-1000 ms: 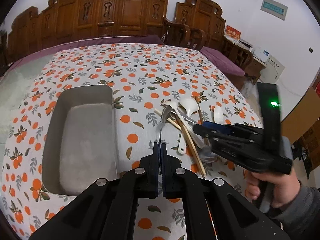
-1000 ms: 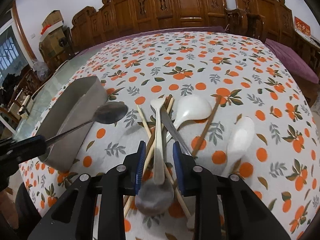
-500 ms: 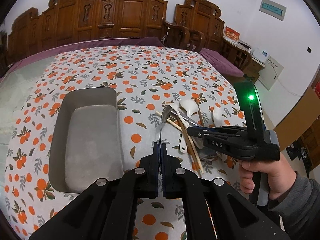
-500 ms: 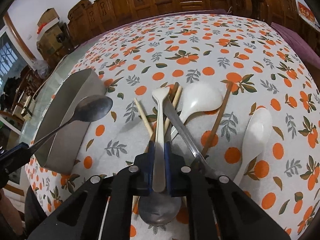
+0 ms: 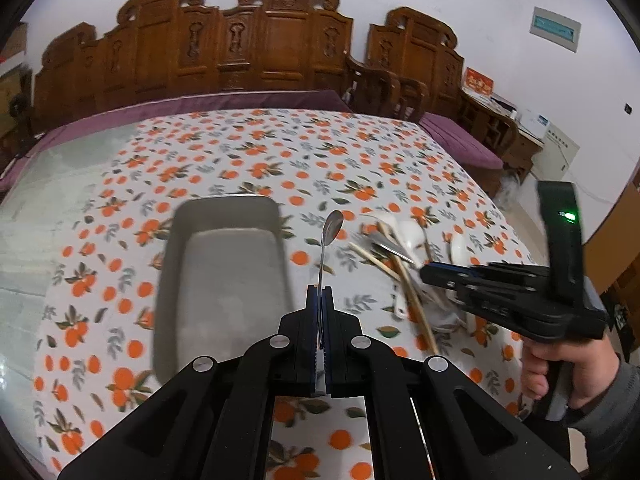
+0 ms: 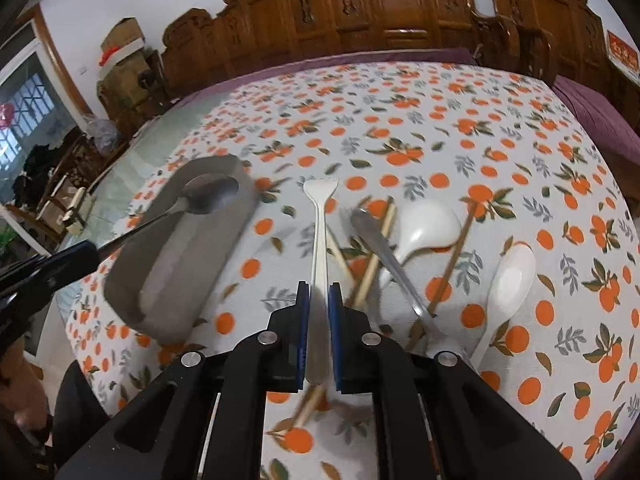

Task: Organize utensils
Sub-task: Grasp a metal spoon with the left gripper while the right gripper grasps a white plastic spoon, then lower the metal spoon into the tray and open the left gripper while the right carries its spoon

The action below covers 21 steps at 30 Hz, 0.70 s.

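Since the earlier frames the white spoon [image 6: 320,236] had come off the heap and was lifted clear of the cloth, its flared handle end pointing away from the camera, while the right tool [image 6: 318,296] had just been closing and was now clenched on the spoon's handle, the blue pads pressing it from both sides. Its bowl lay hidden beneath the tool's body. Just right of that tool the rest of the heap stayed on the worktop [image 6: 500,128]: a metal spoon [image 6: 384,252] lying slantwise over pale chopsticks [image 6: 376,256], a large white ladle-shaped spoon [image 6: 428,228] beyond it, a brown chopstick [image 6: 456,252] beside that, and another white spoon [image 6: 508,280] farthest right. The left tool [image 5: 320,300] was shut tight on the thin handle of a steel spoon [image 5: 332,226], which stood out ahead of the fingers with its bowl up. In the right wrist view that spoon's bowl appeared over the far end of the grey metal tray [image 6: 160,280]; in the left wrist view it sat just beside the tray's right rim, so whether it was over the tray or next to it I cannot tell. The tray lay on the orange-patterned cloth to the left of the heap, well apart from the white spoon in the right tool. A hand [image 5: 560,372] in a grey sleeve gripped the right tool's handle.
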Each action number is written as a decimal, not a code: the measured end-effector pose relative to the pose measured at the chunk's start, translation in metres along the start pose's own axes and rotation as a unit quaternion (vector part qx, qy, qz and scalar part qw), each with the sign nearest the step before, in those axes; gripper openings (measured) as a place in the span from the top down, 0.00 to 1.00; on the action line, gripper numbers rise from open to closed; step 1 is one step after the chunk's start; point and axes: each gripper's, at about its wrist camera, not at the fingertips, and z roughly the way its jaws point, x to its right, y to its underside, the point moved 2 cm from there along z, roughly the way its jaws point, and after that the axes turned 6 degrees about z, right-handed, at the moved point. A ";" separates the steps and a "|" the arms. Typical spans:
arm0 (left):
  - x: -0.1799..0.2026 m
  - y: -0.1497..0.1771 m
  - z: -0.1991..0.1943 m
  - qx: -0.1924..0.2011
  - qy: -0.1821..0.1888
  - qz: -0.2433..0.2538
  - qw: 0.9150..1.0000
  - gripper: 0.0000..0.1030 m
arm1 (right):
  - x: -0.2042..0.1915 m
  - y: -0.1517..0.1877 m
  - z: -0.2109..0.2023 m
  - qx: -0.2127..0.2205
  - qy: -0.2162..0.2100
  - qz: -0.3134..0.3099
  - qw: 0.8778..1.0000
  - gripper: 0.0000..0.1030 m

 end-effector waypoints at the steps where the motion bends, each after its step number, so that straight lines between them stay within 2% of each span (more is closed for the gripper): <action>1: -0.003 -0.002 -0.001 0.001 -0.004 -0.001 1.000 0.99 | -0.005 -0.001 -0.002 0.003 -0.001 -0.005 1.000 0.89; 10: -0.040 0.000 -0.001 0.003 -0.057 -0.004 0.998 0.99 | -0.042 -0.006 -0.011 0.014 -0.028 -0.026 0.999 0.89; 15: -0.060 0.005 0.020 -0.018 -0.086 -0.009 0.996 0.99 | -0.064 -0.010 -0.011 0.014 -0.046 -0.036 0.998 0.89; 21: -0.070 0.010 0.043 -0.040 -0.098 -0.009 0.994 0.99 | -0.076 -0.012 -0.007 0.008 -0.055 -0.040 0.998 0.89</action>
